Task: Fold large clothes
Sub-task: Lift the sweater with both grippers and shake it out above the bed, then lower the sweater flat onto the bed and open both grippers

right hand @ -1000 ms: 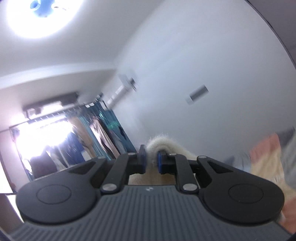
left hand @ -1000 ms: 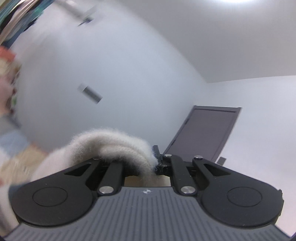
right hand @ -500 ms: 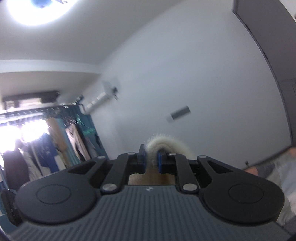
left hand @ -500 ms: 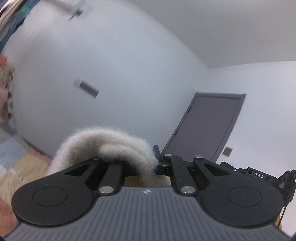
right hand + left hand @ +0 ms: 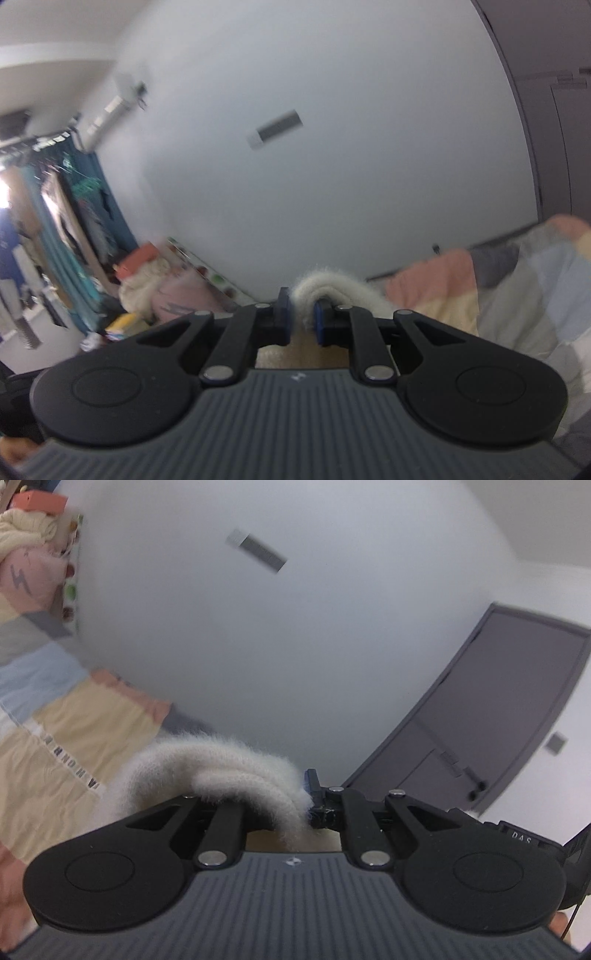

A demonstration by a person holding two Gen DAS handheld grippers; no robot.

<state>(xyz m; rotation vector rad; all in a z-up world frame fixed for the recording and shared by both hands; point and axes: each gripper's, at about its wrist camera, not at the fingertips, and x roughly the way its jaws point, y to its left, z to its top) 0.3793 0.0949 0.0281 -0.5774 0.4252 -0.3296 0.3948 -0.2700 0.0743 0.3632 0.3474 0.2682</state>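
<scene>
Jaws on both tools are drawn narrow, and each pair is clamped on a bunched edge of the same fuzzy white garment [image 5: 221, 771]. At the left gripper [image 5: 303, 805], thick folds of the pile are seen spilling over the left finger and arching away to the left; the pinch point itself is partly hidden by the fabric. At the right gripper [image 5: 301, 317], a rolled edge of the garment [image 5: 332, 286] is seen passing between the blue pads [image 5: 283, 314] and draping off to the right.

Two separate points of one edge are judged to be gripped so that the cloth can be spread and carried as a sheet, as folding a large piece requires. The garment is held above a patchwork bedspread [image 5: 62, 746], which is visible below and to the side in both views and is judged to be the laying surface. A grey door [image 5: 498, 709] and a pile of soft items [image 5: 159, 291] by the wall are not involved.
</scene>
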